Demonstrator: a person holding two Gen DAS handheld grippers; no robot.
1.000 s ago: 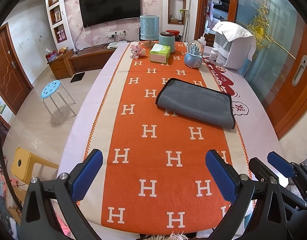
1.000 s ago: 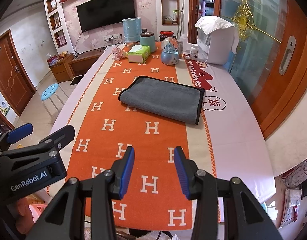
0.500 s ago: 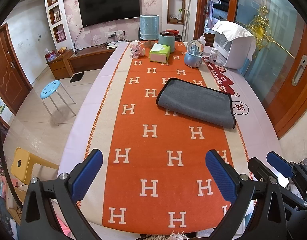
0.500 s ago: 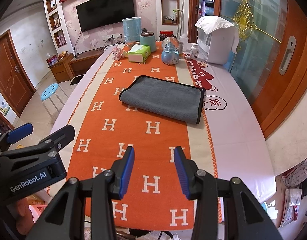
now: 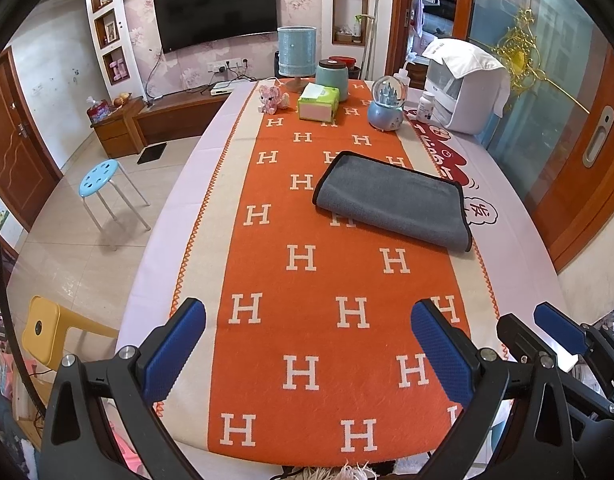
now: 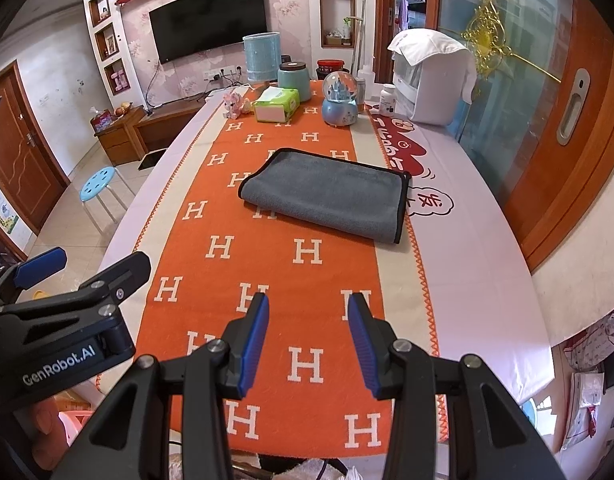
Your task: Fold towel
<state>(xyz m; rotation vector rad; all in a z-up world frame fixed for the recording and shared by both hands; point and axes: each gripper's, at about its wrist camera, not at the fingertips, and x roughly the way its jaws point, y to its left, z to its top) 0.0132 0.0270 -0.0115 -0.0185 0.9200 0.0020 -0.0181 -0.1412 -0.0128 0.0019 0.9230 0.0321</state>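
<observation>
A grey towel with black edging (image 5: 391,200) lies folded flat on the orange runner with white H letters (image 5: 307,320), past the table's middle; it also shows in the right wrist view (image 6: 327,196). My left gripper (image 5: 307,344) is wide open and empty, held above the table's near end, well short of the towel. My right gripper (image 6: 307,340) is open and empty, also at the near end. The right gripper shows at the left wrist view's right edge (image 5: 547,332), and the left gripper at the right wrist view's left edge (image 6: 67,276).
At the far end stand a blue lamp (image 5: 297,56), a teal jar (image 5: 331,76), a green tissue box (image 5: 319,102), a pink plush toy (image 5: 272,98), a snow globe (image 5: 385,104) and a white appliance (image 5: 467,88). A blue stool (image 5: 99,174) stands on the floor to the left.
</observation>
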